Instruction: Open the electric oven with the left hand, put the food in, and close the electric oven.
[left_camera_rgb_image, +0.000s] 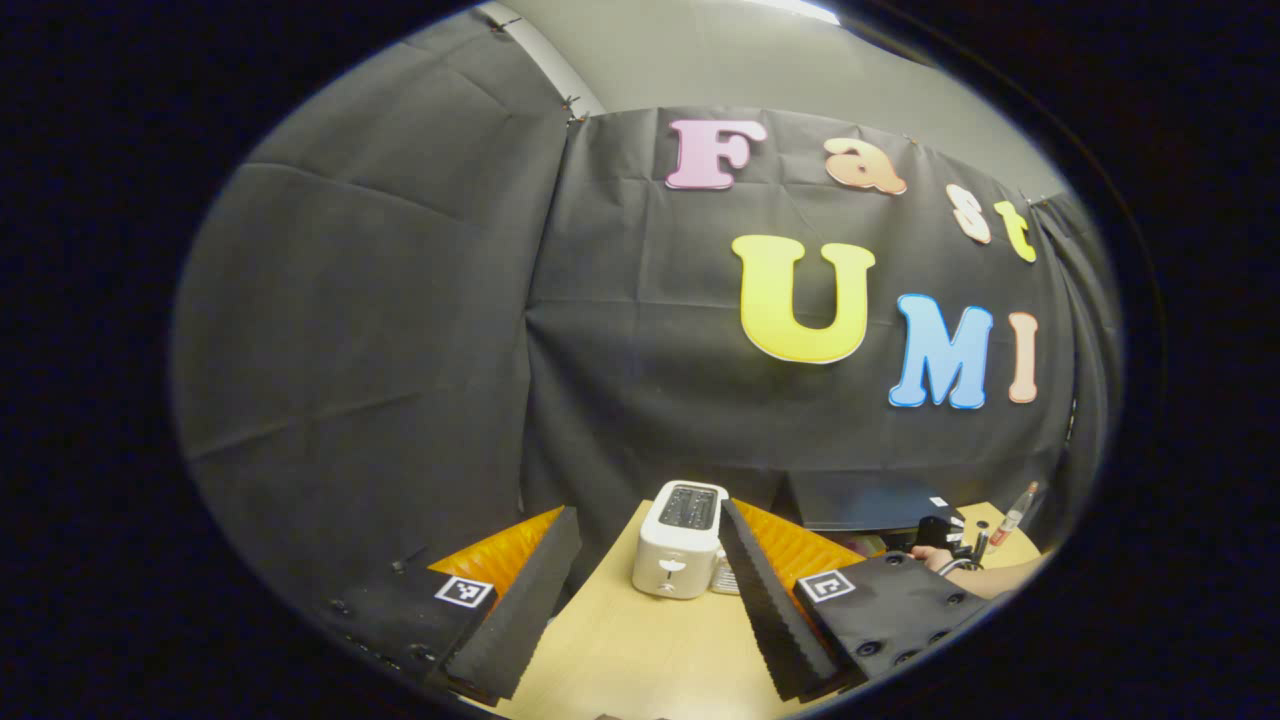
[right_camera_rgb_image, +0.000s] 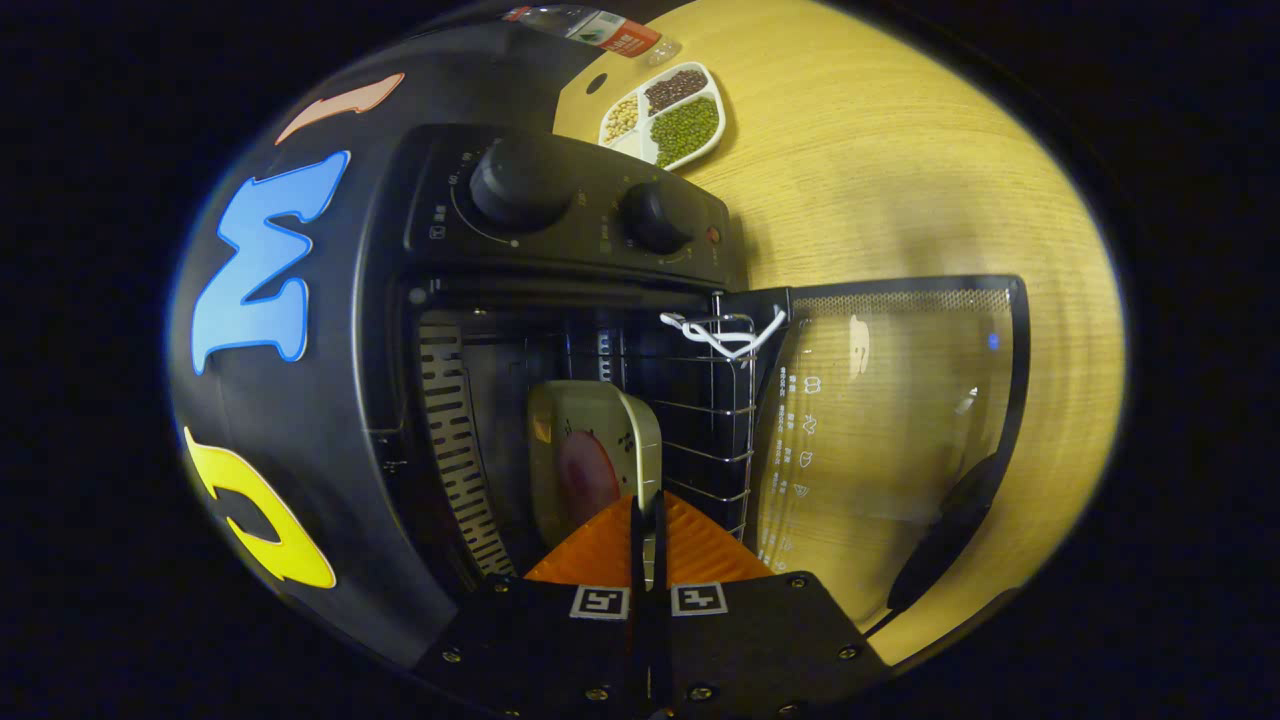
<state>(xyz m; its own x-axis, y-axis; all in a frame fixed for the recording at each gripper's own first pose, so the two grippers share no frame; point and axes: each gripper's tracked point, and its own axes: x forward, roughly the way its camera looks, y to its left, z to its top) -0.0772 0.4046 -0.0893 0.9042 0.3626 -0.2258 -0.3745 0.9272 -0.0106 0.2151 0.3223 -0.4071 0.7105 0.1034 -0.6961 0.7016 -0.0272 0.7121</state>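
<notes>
- Between the right claw's fingers: the near rim of a pale plate, pinched edge-on, fingers closed to a thin gap on it. A reddish slice of food lies on the plate.
- Just ahead: plate sits inside the oven cavity over the wire rack.
- Judgement: plate rigid, glazed, likely slippery; rim grip is the sensible hold; keep level or the food slides.
- To one side: glass door swung fully open, dark handle at its far edge; best hold for closing.
- Left claw: wide open, empty, hovering over the counter, a white toaster ahead.
</notes>
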